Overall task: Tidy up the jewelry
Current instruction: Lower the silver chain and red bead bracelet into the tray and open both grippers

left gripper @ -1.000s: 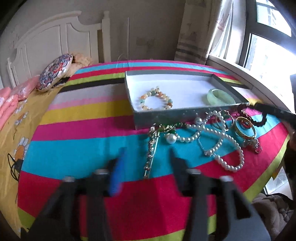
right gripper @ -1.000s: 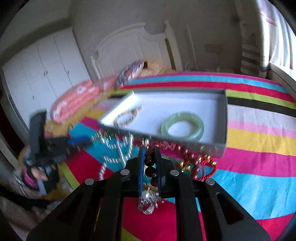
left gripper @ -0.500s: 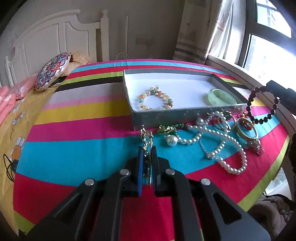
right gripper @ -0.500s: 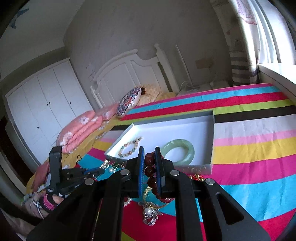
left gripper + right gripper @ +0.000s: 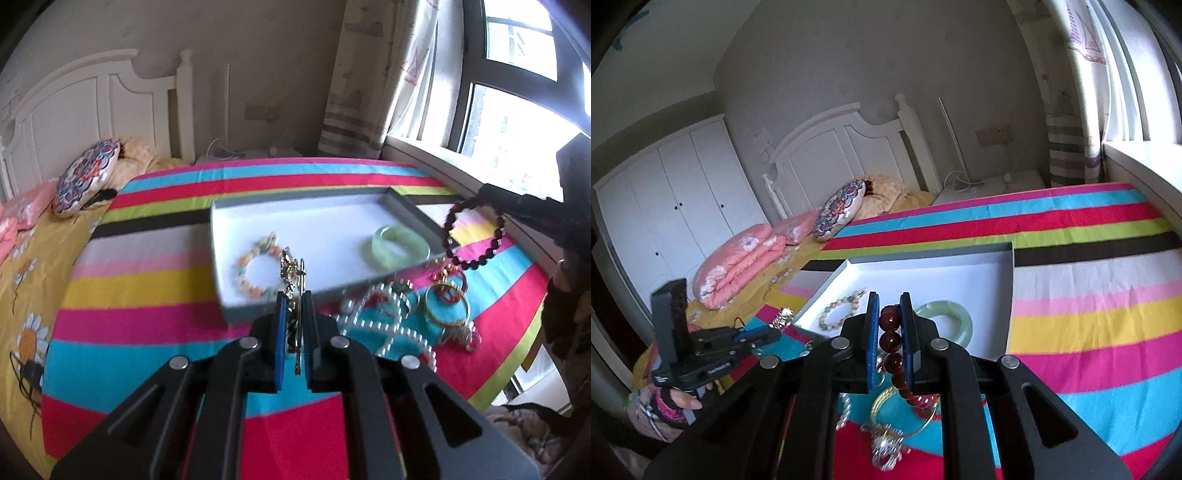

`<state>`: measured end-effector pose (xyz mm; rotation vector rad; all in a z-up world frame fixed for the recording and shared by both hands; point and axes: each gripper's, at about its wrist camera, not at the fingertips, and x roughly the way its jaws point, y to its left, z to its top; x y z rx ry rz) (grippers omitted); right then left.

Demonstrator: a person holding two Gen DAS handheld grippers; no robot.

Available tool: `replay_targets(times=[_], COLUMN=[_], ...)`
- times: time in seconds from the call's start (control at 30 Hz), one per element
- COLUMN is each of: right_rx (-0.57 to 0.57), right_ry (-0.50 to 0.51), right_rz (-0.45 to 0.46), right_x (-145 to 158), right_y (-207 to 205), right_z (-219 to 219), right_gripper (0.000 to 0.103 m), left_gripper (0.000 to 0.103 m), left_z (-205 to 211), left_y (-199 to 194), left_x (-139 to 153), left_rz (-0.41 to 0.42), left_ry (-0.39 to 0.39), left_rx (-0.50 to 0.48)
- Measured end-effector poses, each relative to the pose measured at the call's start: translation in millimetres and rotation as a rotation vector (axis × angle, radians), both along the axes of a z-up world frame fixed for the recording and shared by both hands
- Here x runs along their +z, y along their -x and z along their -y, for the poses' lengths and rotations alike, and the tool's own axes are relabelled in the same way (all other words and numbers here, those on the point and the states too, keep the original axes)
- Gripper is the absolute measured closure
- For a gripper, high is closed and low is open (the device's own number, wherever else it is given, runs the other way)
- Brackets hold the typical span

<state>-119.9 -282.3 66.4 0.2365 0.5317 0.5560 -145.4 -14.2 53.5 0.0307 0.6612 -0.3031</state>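
My left gripper (image 5: 294, 302) is shut on a gold ornate hairpin (image 5: 293, 273) and holds it raised near the front edge of the white tray (image 5: 332, 218). My right gripper (image 5: 889, 310) is shut on a dark red bead bracelet (image 5: 891, 341), which hangs in the air at the tray's right side in the left wrist view (image 5: 476, 236). In the tray lie a multicoloured bead bracelet (image 5: 255, 271) and a green jade bangle (image 5: 400, 245). The tray also shows in the right wrist view (image 5: 982, 273).
A pearl necklace (image 5: 391, 317), a gold bangle (image 5: 447, 306) and other small jewelry lie on the striped cloth (image 5: 147, 295) in front of the tray. A patterned cushion (image 5: 86, 181) and a pink quilt (image 5: 738, 262) lie toward the headboard. A window sill (image 5: 436, 155) runs on the right.
My left gripper closed on the hairpin and lifted it off the cloth toward the tray. My right gripper lifted the dark red bracelet up from the pile.
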Motion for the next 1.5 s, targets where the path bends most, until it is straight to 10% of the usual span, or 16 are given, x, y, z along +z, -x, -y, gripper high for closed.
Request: replay_targets(times=[0.5, 1.13, 1.2, 1.3, 1.5], right_rx=[-0.112, -0.085, -0.03, 0.004, -0.042], right_ry=[0.094, 0.434, 0.474, 0.464, 0.356], right_rz=[-0.02, -0.033, -0.067, -0.068, -0.038], right_x=[3, -34, -42, -40, -14], right_y=[-87, -141, -143, -137, -123], right_z=[-12, -92, -108, -115, -84], right_gripper=[0.091, 0.091, 0.09, 0.08, 0.074], left_gripper=[0.096, 0.094, 0.088, 0.032, 0.017], left_z=[37, 68, 68, 63, 45], left_y=[-86, -159, -160, -154, -131], left_x=[15, -34, -38, -35, -16], left_rz=[-0.015, -0.118, -0.138, -0.121, -0.061], left_ry=[-0.057, -0.201, -0.199, -0.18, -0.159], left_rx=[-0.028, 0.059, 0.057, 0.052, 0.087])
